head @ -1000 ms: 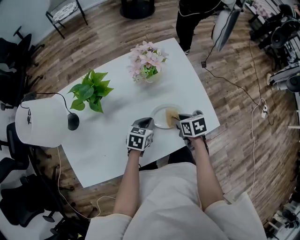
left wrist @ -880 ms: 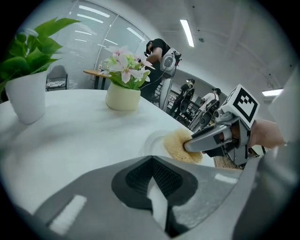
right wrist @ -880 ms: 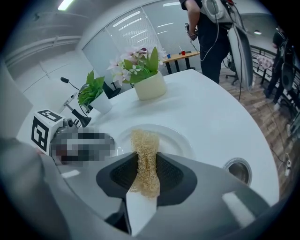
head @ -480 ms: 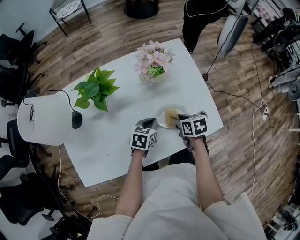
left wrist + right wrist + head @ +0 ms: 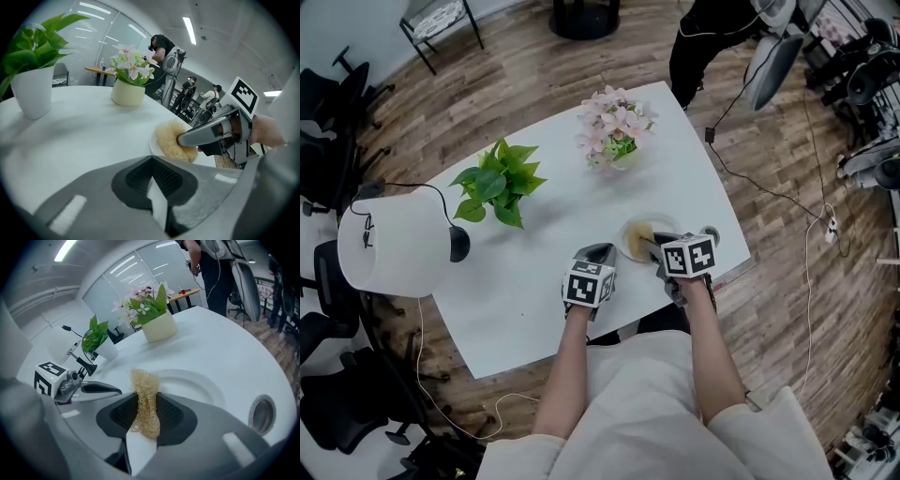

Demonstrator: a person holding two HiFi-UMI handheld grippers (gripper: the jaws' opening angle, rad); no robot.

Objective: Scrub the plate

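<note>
Scrubbing step in hand. Right gripper (image 5: 146, 414) jaws were clenched on the fibrous scrubber (image 5: 143, 390), its end down on the white plate (image 5: 628, 239), near the tabletop's (image 5: 516, 272) near edge, towards its right corner. Left gripper (image 5: 152, 183) jaws were closed and empty, just beside the rim. Next move, judged: rub across the dish and steady the unheld plate.

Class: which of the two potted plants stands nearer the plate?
The pink flowers: their pot stands just beyond the plate, while the green leafy plant sits farther off to the left.
</note>
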